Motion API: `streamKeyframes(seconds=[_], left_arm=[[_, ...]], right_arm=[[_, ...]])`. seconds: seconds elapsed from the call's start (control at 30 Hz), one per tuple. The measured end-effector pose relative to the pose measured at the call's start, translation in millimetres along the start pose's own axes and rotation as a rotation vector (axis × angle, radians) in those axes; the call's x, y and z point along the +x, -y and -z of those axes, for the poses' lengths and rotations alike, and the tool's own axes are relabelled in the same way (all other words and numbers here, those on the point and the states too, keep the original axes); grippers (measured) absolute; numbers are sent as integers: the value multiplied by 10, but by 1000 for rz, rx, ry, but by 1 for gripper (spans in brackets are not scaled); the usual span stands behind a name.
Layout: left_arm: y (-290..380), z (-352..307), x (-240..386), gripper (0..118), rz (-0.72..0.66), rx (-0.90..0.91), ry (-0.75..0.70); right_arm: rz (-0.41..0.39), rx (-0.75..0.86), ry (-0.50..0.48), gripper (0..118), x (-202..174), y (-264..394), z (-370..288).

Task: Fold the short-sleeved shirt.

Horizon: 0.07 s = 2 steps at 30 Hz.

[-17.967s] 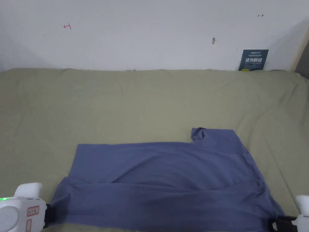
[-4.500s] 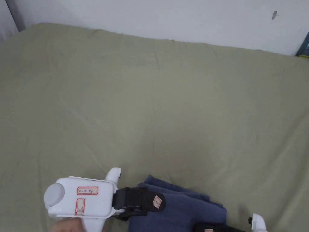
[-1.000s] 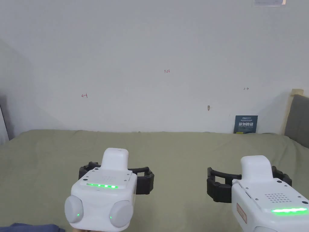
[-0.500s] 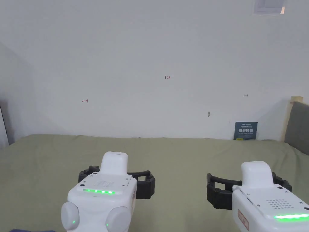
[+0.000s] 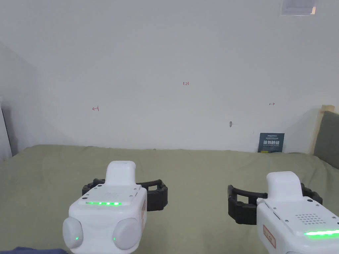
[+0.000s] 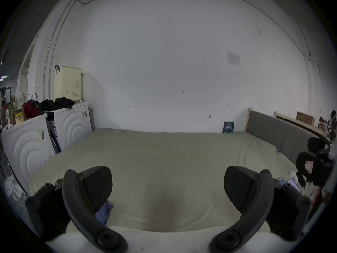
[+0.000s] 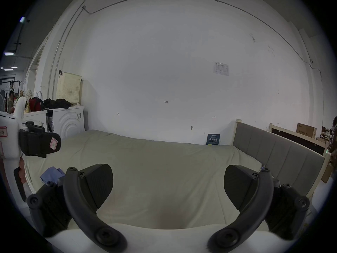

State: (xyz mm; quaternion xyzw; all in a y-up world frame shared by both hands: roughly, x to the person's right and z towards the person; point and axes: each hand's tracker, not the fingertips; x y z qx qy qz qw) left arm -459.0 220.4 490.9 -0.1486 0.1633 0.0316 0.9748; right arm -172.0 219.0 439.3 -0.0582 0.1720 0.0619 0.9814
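The short-sleeved shirt [image 7: 52, 174] lies bunched at seven o'clock on the bed [image 5: 198, 165]; both the left gripper [image 5: 125, 191] and right gripper [image 5: 274, 202], jaws spread empty, have lifted away, suggesting folding is finished.

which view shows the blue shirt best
The right gripper view: the blue shirt lies bunched on the bed, mostly visible. The left gripper view shows a scrap beside a jaw; the head view, a sliver at the bottom edge.

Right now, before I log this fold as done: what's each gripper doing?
Left gripper: open, holding nothing.
Right gripper: open, holding nothing.
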Motion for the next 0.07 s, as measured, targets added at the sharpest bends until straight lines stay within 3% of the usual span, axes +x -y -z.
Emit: streamKeyframes(seconds=[0.07], left_arm=[[22, 27, 23, 118, -6, 11, -1]], right_arm=[[0, -1, 3, 118, -5, 3, 11]])
